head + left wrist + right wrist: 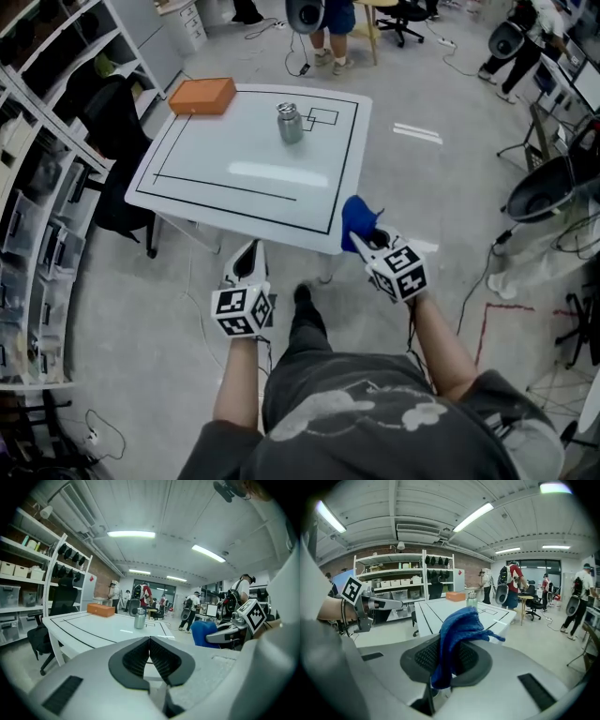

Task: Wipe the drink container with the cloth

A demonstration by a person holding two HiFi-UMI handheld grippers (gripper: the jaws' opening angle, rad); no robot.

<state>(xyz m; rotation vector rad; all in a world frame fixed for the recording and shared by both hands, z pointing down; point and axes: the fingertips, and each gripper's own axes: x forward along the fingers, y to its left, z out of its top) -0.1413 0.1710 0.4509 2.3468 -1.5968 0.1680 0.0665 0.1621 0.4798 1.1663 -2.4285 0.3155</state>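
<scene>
Right tool (449, 660) clamped on a blue cloth (457, 634), white bench (454, 611) with metal container (472, 600) beyond.

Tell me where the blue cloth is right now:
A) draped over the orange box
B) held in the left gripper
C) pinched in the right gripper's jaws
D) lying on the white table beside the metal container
C: the right gripper view shows the blue cloth clamped between the jaws of the right gripper, while the left gripper is shut with nothing in it.
</scene>
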